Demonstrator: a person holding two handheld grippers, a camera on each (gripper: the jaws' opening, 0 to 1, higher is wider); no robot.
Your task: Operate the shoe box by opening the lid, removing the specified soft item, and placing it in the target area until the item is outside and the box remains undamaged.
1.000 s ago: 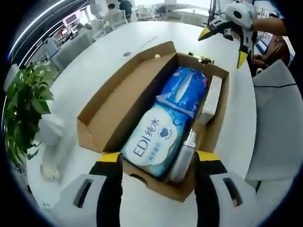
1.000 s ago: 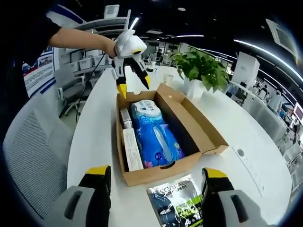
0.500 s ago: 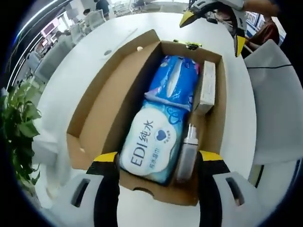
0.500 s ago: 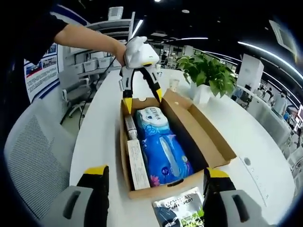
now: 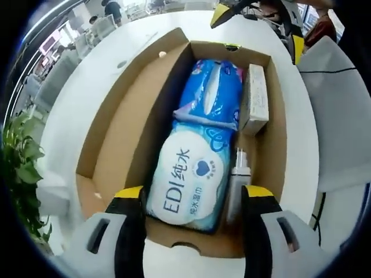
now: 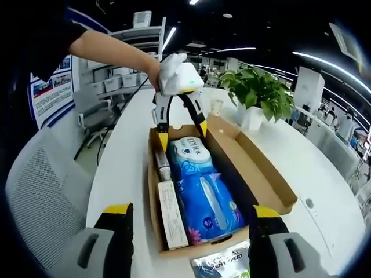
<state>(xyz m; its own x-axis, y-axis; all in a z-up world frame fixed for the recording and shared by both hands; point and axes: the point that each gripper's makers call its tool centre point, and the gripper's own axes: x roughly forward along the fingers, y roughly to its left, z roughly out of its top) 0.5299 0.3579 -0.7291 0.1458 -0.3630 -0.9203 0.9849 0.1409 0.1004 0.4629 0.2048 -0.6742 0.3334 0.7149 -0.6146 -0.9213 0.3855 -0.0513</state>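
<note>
Open shoe box point(image 5: 110, 156) on the white worktop point(image 6: 124, 179), holding a wipes pack point(image 5: 191, 182), a blue pack point(image 5: 211, 92), a carton point(image 5: 254, 98) and a bottle point(image 5: 236, 185); the left hand-held gripper point(image 6: 180, 134), jaws spread and empty, straddles the wipes pack at the far end, and the right hand-held gripper point(image 6: 188, 255) hovers wide open, empty, at the near end beside a sachet point(image 6: 223, 267).

White tool point(image 6: 179, 128), black yellow-tipped jaws, dark sleeve point(image 6: 43, 35).

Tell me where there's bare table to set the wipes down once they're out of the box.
Bare tabletop runs along the box's side nearest the chair, and more lies past the open lid toward the plant. In front of the box a packet takes the spot. Inside, wipes, bottle and carton crowd together.
</note>
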